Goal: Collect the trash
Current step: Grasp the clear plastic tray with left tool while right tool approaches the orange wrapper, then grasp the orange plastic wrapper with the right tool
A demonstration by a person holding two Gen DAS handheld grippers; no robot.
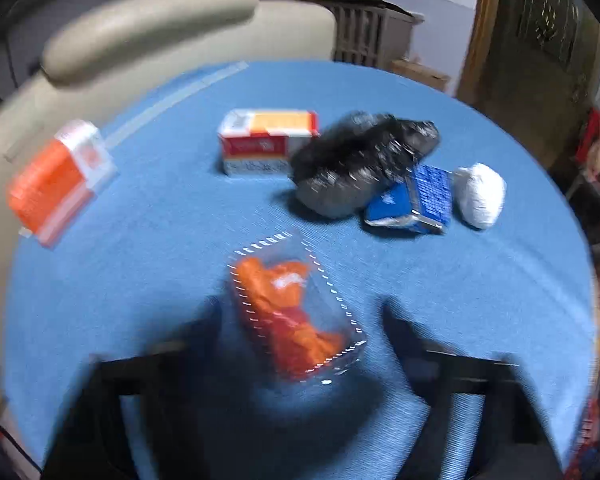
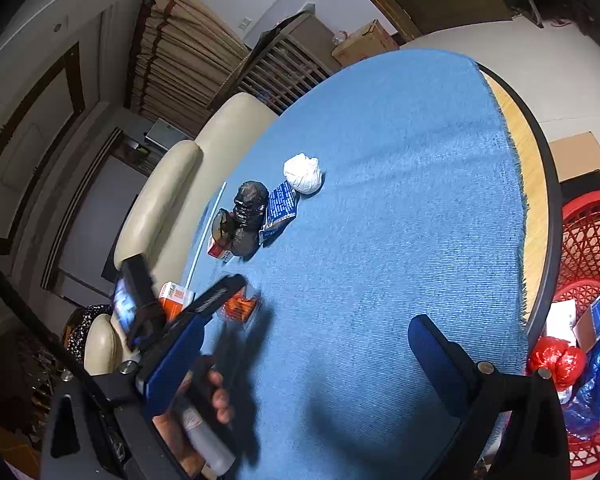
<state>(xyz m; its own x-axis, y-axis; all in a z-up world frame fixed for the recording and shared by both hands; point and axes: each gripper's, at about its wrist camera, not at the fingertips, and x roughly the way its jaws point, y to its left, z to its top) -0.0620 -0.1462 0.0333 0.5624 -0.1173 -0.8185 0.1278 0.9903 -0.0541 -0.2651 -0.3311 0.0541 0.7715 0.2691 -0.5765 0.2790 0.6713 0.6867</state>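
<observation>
A round table covered with a blue cloth (image 2: 380,200) holds scattered trash. The left gripper (image 1: 300,344), blurred by motion, hangs low over the cloth with its dark fingers spread apart on either side of a clear plastic clamshell (image 1: 296,312) with crumpled orange wrapping inside; whether the fingers touch it cannot be told. Farther back lie a red and white carton (image 1: 266,142), a black plastic bag (image 1: 360,160), a blue foil packet (image 1: 416,200) and a white paper wad (image 1: 480,194). An orange box (image 1: 56,184) sits at the left edge. The right gripper (image 2: 320,320) hovers open and empty above bare cloth. A red mesh basket (image 2: 592,240) beside the table holds trash.
</observation>
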